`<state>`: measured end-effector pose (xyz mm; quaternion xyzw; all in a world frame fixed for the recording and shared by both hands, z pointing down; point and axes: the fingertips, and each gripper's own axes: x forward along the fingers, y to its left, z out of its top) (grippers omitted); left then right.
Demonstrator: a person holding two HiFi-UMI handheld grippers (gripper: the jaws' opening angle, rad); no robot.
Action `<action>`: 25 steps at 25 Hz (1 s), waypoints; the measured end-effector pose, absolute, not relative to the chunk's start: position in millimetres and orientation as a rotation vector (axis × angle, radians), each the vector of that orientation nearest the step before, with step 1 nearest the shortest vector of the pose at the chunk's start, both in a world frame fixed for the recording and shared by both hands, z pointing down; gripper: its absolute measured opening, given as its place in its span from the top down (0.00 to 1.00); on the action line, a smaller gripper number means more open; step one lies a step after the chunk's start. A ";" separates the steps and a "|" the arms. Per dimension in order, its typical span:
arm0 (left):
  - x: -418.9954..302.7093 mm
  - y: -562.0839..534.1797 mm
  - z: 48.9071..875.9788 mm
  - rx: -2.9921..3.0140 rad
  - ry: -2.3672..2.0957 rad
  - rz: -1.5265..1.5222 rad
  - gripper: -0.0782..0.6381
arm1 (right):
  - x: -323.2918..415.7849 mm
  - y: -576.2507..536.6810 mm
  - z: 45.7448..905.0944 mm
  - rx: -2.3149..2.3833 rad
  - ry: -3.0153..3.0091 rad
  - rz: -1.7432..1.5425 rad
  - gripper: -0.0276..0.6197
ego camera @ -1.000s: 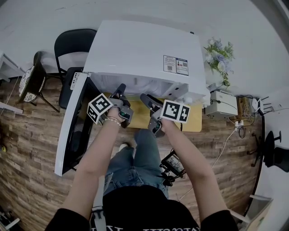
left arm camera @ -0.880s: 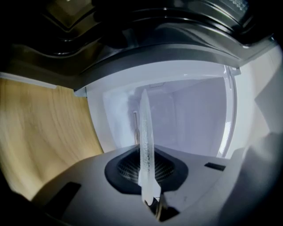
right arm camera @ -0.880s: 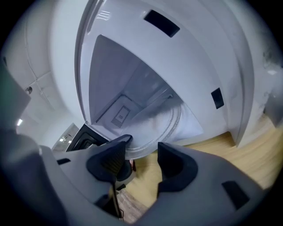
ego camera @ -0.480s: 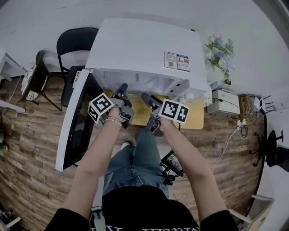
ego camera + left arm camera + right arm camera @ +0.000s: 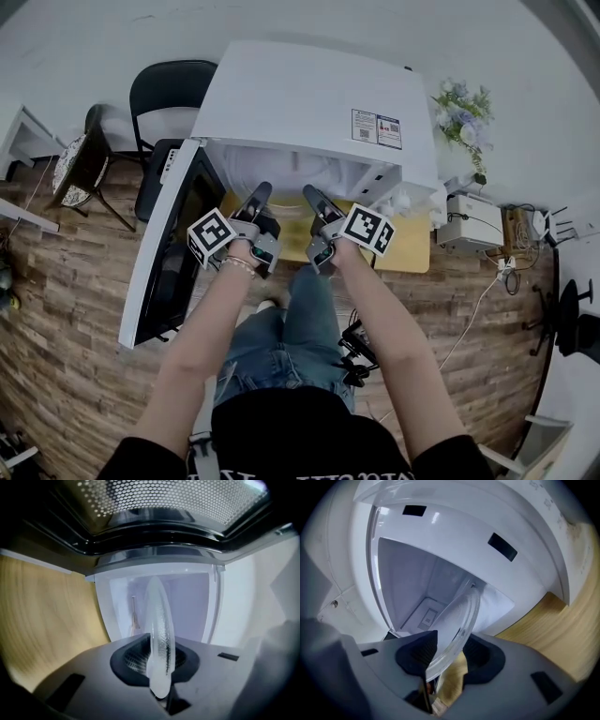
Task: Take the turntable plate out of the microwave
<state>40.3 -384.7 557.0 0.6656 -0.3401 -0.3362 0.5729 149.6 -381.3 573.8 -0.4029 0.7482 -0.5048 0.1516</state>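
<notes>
Wood-plank floor (image 5: 75, 375) fills 3 to 9 o'clock. A black chair (image 5: 169, 89) stands at 10 by the white wall (image 5: 94, 37), flowers (image 5: 464, 112) at 2, above the yellow worktop (image 5: 412, 255).

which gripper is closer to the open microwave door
Left. The left gripper is just right of the door; the right gripper, whose jaws have just been closing with the plate between them, is farther right.

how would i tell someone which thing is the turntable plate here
Find the big white microwave with its door swung open on the yellow wooden table. At its mouth, pinched in the left tool, is the clear round glass turntable plate. It is the only see-through thing there, with a pebbled rim.
</notes>
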 end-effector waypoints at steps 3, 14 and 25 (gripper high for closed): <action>42.7 -373.5 549.4 1.613 -0.758 -0.758 0.84 | 150.1 -378.7 571.3 -1.107 2.129 -1.440 0.71; 45.8 -332.5 530.3 1.611 -0.677 -0.737 0.84 | 150.7 -345.6 549.0 -1.026 2.308 -1.389 0.70; 54.5 -270.8 494.1 1.624 -0.619 -0.724 0.84 | 155.3 -283.7 507.7 -0.796 2.554 -1.392 0.68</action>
